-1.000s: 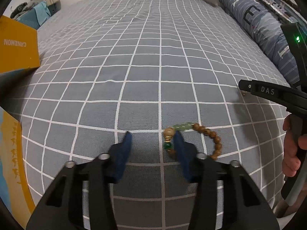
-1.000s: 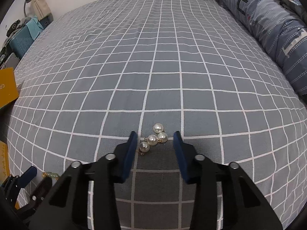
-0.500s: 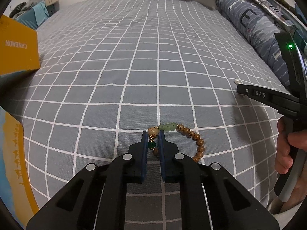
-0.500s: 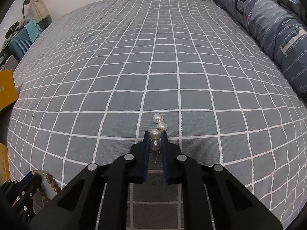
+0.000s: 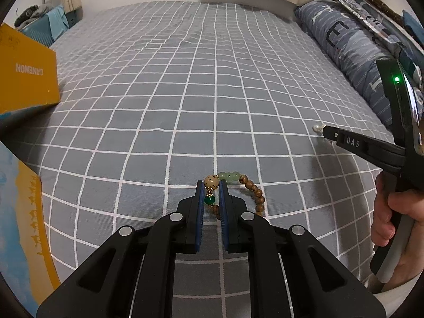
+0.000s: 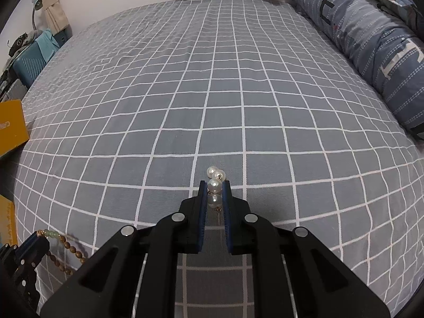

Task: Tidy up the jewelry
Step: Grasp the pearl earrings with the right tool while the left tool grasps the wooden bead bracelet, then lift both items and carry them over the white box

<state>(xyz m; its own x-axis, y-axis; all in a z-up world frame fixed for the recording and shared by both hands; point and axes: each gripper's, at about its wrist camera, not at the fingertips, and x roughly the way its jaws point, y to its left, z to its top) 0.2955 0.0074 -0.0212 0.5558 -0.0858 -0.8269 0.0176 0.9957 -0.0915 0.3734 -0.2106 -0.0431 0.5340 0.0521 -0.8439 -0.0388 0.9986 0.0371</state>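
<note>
Left gripper [image 5: 211,194] is clamped on the beaded bracelet [image 5: 252,188], blue pads [image 5: 200,198] pinching the dark green bead and the big cream bead just above it. The rest of the loop, 3 pale green beads then a run of brown wooden ones, curls out at 2 o'clock from the tips and back round under the right-hand pad. From the right wrist cam the bracelet [image 6: 61,241] hangs off that left gripper [image 6: 35,239] at 8 o'clock, wooden beads trailing down over the grey checked bedsheet [image 6: 225,92]; can't tell if the low beads touch the fabric.

Right gripper [image 6: 214,193] is closed on the pearl earrings [image 6: 215,185]: 2 pearls sit between the pads, 2 more poke out past the tips at 12 o'clock, a thin gold pin showing below. In the left wrist cam, the right gripper [image 5: 324,130] comes in from 3 o'clock w/ 1 pearl visible at its tip, a hand [image 5: 392,214] wrapped round the handle, green LED lit on the body.

Yellow box [image 5: 25,79] lies at 10 o'clock on the bed edge, printed lettering upside down. Blue patterned pillow [image 5: 344,39] lies along the bed at 2 o'clock. Teal suitcase [image 6: 27,63] stands off the bed at 10 o'clock in the right cam.
</note>
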